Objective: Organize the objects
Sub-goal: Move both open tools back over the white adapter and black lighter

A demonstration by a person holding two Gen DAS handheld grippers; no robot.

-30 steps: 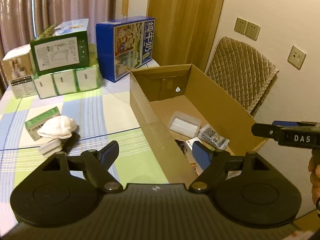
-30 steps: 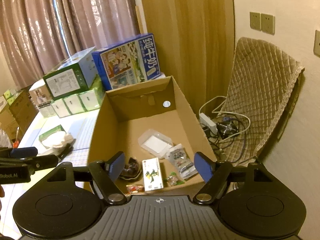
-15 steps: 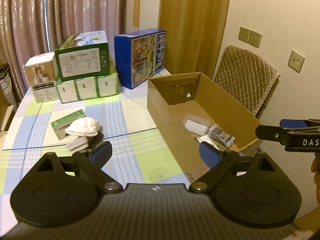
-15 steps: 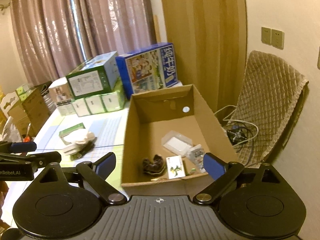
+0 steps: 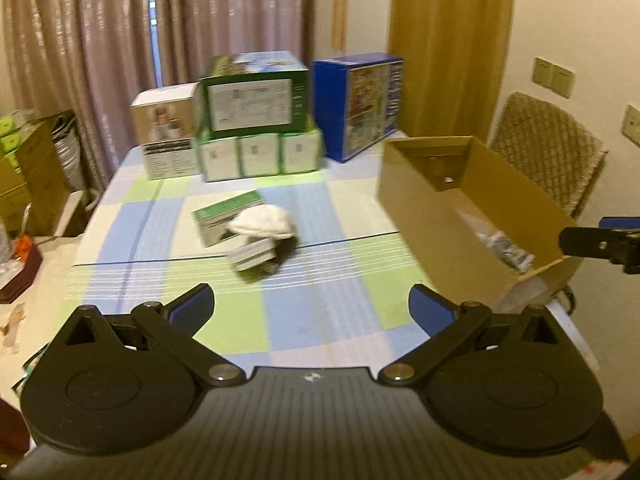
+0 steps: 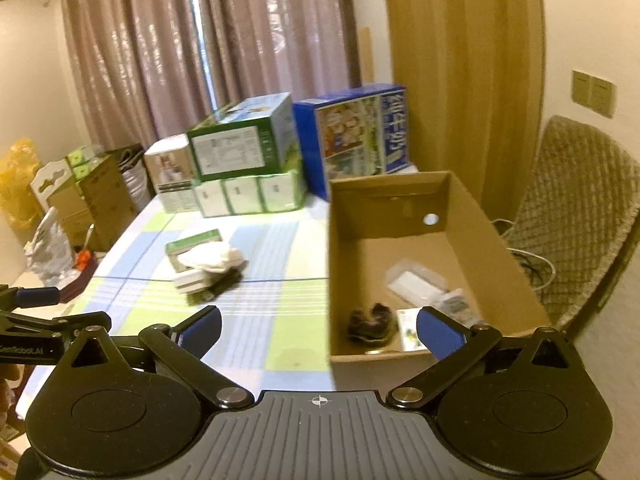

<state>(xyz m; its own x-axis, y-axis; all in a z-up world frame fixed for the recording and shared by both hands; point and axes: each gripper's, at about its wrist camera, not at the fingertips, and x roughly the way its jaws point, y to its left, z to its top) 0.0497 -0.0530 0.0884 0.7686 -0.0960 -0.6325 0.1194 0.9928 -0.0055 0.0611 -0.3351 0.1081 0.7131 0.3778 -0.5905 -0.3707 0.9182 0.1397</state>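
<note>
An open cardboard box stands on the right of the checked tablecloth, holding a clear plastic case, a dark bundle, a small card and a wrapped packet. A small pile sits mid-table: a green-and-white carton, a white cloth on top of it, a small white box and something dark beneath. My left gripper hovers open over the near table edge, empty. My right gripper hangs open in front of the cardboard box's near wall, empty.
Stacked green cartons, a white carton and a blue milk carton case line the table's far edge before the curtains. A quilted chair and cables stand right of the cardboard box. Boxes and clutter fill the left side.
Both grippers have drawn back and up from the cardboard box, widening the view. The left one swung left toward the pile. Their jaws stay open; nothing on the table moved.
</note>
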